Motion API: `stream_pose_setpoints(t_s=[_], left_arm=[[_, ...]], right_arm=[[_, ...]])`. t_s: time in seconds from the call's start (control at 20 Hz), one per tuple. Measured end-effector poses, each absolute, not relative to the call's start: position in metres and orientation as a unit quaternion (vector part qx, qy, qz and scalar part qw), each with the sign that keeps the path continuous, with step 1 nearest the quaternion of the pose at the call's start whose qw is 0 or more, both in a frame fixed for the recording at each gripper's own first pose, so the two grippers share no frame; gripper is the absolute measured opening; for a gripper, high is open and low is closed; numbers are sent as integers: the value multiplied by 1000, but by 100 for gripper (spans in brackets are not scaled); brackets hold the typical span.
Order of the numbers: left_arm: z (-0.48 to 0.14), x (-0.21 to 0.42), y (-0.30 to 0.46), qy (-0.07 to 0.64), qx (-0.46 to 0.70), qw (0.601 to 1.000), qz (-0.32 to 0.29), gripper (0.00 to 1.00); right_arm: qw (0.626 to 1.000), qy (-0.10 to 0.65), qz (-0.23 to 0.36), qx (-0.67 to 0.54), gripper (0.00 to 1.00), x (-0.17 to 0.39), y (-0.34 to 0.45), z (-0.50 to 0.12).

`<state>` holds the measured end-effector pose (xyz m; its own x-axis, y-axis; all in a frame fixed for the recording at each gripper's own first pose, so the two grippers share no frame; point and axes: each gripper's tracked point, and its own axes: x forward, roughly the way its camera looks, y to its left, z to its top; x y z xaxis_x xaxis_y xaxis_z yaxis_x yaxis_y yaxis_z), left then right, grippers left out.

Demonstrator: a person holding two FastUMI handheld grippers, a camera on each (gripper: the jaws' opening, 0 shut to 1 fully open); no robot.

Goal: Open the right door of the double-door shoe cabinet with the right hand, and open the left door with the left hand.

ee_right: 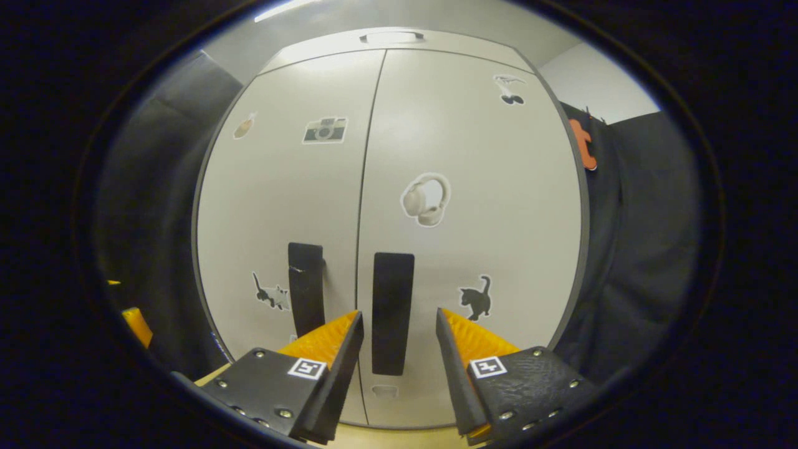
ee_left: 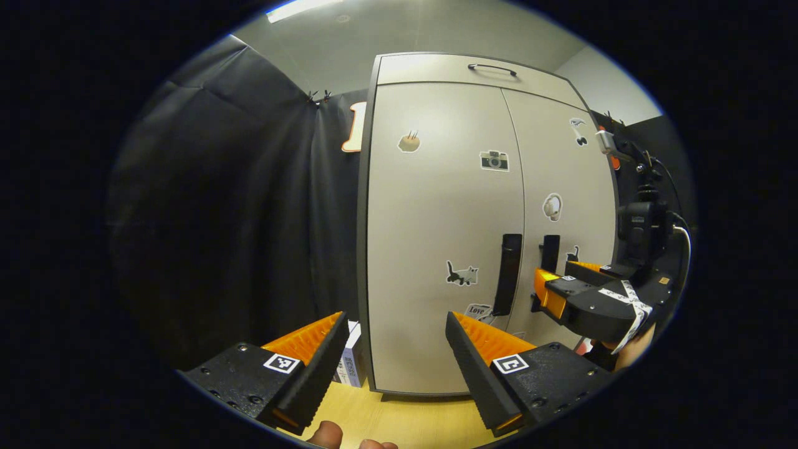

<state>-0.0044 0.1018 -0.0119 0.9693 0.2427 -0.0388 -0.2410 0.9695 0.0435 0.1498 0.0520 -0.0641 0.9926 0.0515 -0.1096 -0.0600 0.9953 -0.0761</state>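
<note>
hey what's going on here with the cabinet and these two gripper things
A person holds a two-finger gripper in each hand in front of a closed double-door shoe cabinet. The right gripper is open and lined up with the right door's black handle, which sits between its fingers, not yet gripped. The left gripper is open too, farther back, facing the left door. Both doors are shut.

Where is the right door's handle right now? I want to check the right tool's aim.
In the right gripper view, the right door's handle stands just right of the door seam, framed between the open right tool's fingers.
</note>
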Motion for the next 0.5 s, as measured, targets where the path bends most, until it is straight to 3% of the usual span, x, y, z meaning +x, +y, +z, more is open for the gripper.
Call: stream_pose_setpoints(t_s=[0.05,0.15,0.2,0.35,0.4,0.5], left_arm=[[-12,-5,105,23,20,992,126,96],[-12,-6,109,24,21,991,131,97],[-12,-7,110,24,22,991,133,96],[-10,-10,117,22,26,989,142,97],[-10,-12,118,22,26,989,144,96],[-12,-14,121,25,24,989,147,96]], right_arm=[[997,56,23,-43,70,154,51,-67],[997,57,23,-38,52,160,54,-68],[997,57,22,-38,48,162,55,-68],[998,59,17,-33,48,178,58,-74],[997,62,14,-34,31,169,57,-73],[997,59,14,-41,31,167,59,-72]])
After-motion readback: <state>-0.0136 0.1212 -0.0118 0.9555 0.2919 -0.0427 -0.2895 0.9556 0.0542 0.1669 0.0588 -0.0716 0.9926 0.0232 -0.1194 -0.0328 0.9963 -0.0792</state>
